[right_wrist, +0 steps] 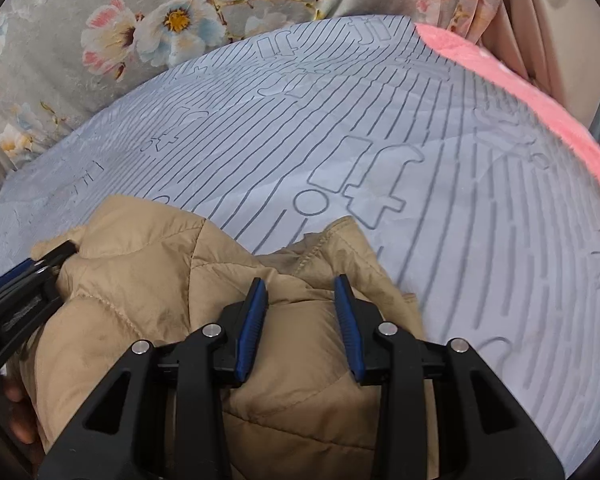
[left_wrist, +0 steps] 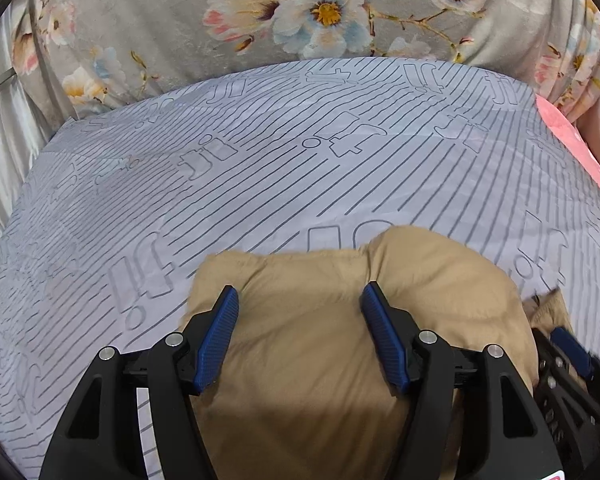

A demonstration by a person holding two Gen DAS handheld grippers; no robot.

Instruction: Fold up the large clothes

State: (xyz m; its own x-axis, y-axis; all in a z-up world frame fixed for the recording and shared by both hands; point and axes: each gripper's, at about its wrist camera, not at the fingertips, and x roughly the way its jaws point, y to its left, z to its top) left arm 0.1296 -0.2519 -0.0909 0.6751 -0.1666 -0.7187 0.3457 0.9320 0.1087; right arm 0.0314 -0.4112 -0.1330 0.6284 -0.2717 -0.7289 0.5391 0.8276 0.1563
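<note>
A tan quilted jacket (left_wrist: 300, 344) lies bunched on a grey striped bedsheet (left_wrist: 260, 168) at the near edge. My left gripper (left_wrist: 300, 294) is open, its blue pads straddling the jacket's puffy top from above. In the right wrist view the jacket (right_wrist: 148, 288) shows stitched seams and a folded edge. My right gripper (right_wrist: 301, 280) is open with a narrower gap, its pads on either side of a ridge of the jacket. The left gripper (right_wrist: 32, 276) shows at the left edge of the right view; the right gripper (left_wrist: 568, 348) shows at the right edge of the left view.
A grey floral blanket (left_wrist: 284, 12) lies along the far side of the bed. A pink fleece cloth (right_wrist: 520, 92) runs along the sheet's right edge. White curtain folds (left_wrist: 0, 128) hang at the left. The grey sheet (right_wrist: 380, 128) stretches beyond the jacket.
</note>
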